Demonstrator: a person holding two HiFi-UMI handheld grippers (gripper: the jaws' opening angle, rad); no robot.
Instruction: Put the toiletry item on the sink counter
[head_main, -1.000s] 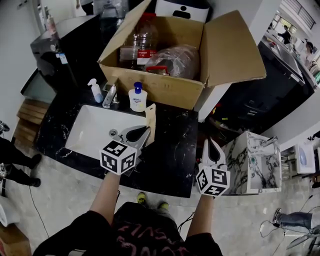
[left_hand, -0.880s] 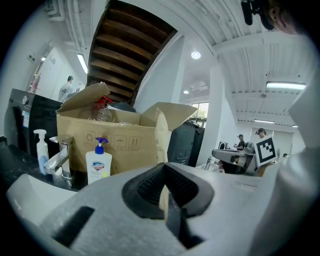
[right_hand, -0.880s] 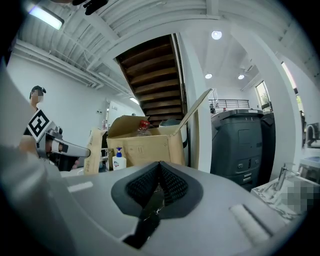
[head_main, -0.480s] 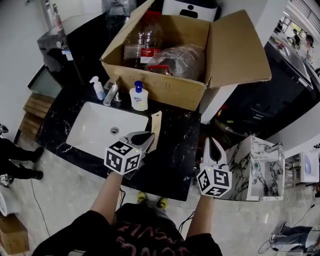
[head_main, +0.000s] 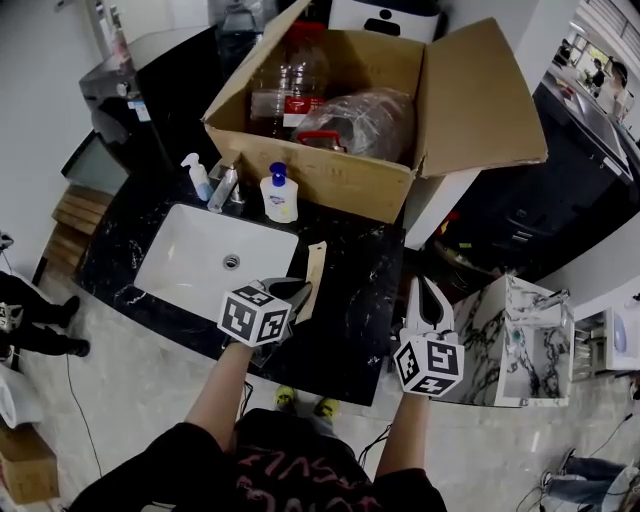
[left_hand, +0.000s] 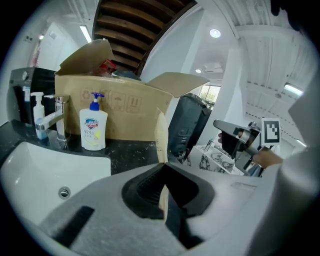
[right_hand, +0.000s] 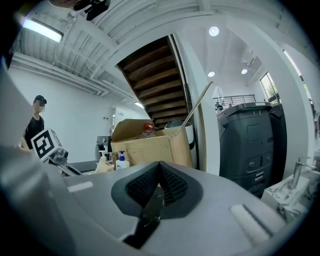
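A thin flat beige item runs across the black marble counter just right of the white sink basin. My left gripper is shut on its near end. In the left gripper view the beige item stands on edge between the closed jaws of the left gripper. My right gripper hovers at the counter's right front edge, shut and holding nothing. In its own view the right gripper has its pads pressed together.
A white soap pump bottle, a chrome faucet and a small pump bottle stand behind the basin. An open cardboard box with plastic bottles fills the counter's back. A marble-patterned stand sits at the right.
My left gripper has drifted right and toward me along the basin's edge, carrying the beige item. The right gripper has hardly moved.
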